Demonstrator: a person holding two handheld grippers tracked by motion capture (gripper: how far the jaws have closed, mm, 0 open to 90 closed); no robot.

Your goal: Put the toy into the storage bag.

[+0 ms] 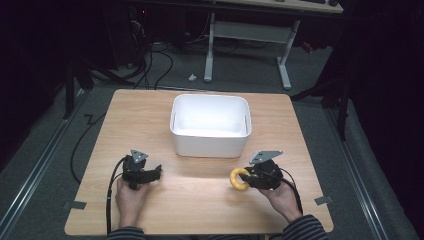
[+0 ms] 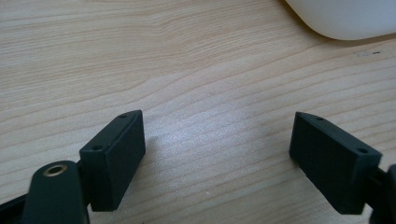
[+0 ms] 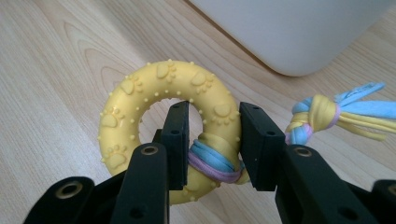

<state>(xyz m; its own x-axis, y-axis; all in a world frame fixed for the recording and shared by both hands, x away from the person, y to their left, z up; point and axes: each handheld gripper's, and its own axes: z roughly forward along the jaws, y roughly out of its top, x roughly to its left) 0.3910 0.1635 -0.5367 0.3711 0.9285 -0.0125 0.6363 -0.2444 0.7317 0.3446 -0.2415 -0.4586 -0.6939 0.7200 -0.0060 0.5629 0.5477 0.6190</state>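
A yellow rubber ring toy point(image 3: 159, 91) with paw prints and a knotted blue, purple and yellow cloth tail point(image 3: 322, 114) is clamped in my right gripper point(image 3: 214, 140), which is shut on the ring's band-wrapped part. From above, the ring toy point(image 1: 239, 178) sits at the tip of the right gripper point(image 1: 248, 176), just in front of the white bin point(image 1: 210, 140). My left gripper point(image 1: 159, 171) rests low over the table at the front left, its jaws wide apart around bare wood; the left gripper point(image 2: 217, 144) is open and holds nothing.
The wooden table point(image 1: 150, 115) carries the white bin near its middle; a corner of the bin point(image 2: 345, 18) shows at the top right of the left gripper view. Beyond the table are desk legs point(image 1: 285, 65) and cables point(image 1: 150, 65) on a grey floor.
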